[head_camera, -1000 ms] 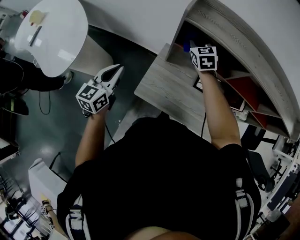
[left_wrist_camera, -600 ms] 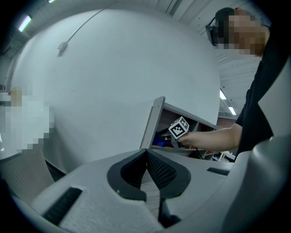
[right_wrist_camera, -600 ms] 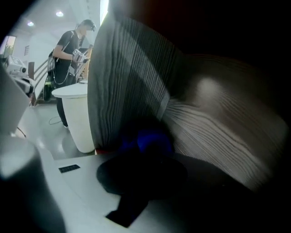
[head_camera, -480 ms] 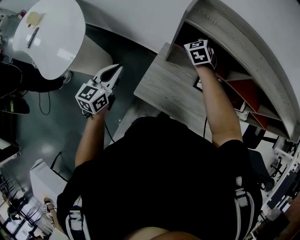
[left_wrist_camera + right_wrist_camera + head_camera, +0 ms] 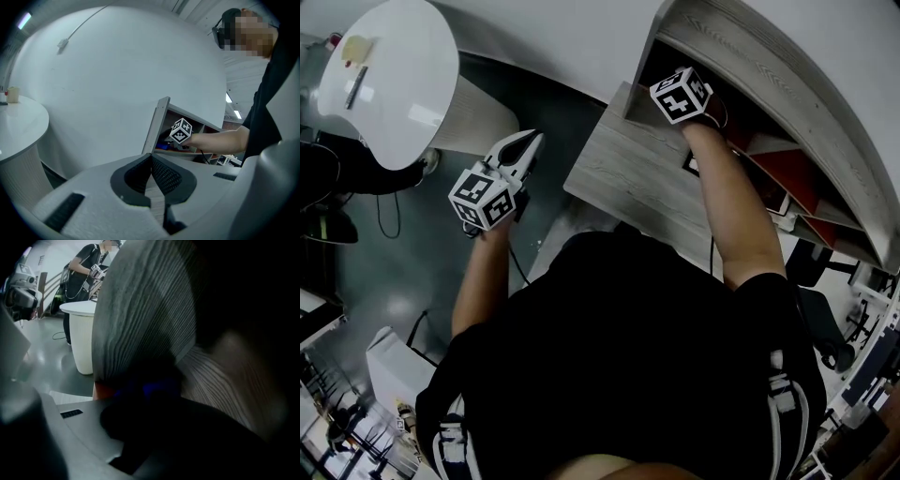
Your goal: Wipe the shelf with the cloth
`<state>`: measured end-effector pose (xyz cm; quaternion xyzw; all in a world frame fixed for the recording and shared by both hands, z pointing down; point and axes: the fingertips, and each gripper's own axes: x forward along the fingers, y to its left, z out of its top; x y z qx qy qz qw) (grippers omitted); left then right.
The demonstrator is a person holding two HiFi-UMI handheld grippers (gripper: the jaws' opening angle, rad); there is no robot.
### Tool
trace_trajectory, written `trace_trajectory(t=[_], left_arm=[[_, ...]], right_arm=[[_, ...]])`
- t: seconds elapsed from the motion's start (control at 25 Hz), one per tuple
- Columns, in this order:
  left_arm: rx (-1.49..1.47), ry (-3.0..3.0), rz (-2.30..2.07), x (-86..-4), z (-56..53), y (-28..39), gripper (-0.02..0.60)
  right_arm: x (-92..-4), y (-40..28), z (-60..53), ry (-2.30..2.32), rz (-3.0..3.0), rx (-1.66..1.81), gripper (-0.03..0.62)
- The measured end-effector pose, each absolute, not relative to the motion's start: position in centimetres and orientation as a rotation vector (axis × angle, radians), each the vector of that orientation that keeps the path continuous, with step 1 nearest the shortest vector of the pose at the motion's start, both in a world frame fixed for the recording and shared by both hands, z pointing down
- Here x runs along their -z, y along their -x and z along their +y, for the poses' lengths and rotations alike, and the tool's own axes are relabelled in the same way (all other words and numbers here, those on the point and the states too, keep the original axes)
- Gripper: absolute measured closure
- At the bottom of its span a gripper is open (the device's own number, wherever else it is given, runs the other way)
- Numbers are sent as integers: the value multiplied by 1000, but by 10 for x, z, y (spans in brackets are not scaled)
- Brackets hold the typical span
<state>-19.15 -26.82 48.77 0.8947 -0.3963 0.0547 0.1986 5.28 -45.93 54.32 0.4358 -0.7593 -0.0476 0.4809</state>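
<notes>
Cloth first: a blue cloth (image 5: 152,389) shows as a dim blue patch right at the tips of the right claw (image 5: 143,401). The claw looks drawn narrow and clamped on it, though that view is very dark and the pads are hard to tell from the shadow. Close on the claw's left stands the side wall of the grey wood-grain shelf (image 5: 136,305), and more grained board fills the space ahead and to its right. From the head view, this claw's marker cube sits at the mouth of the shelf's end compartment, with the tips inside and out of sight. Just below and behind the claw lies the grey wood-grain bench (image 5: 628,178).

The left claw (image 5: 151,161) has its jaws pressed together on nothing. It is held well apart from the shelf, off the bench's left edge over the floor, pointing towards the right claw.

My reading is that the wiping itself is in hand, inside that end compartment. The next move seems to call for keeping the cloth pressed flat to the board and drawing it along in a steady stroke, with care near the side wall, since the room is tight. The red-backed compartments (image 5: 792,183) further to the claw's right probably remain to be done.
</notes>
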Motion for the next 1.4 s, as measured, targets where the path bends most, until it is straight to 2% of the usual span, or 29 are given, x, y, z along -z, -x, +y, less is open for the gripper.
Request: trace_trajectory(t=[0.76,1.4], left_arm=[[-132,-2604,-891,-486,-275,138,565],[-140,-2607,-857,-489,-269,134,565]], right_arm=[[-542,-159,-409,-1121,-1553,0,549],[-547,-191,-386,-1093,-1415,-62,549]])
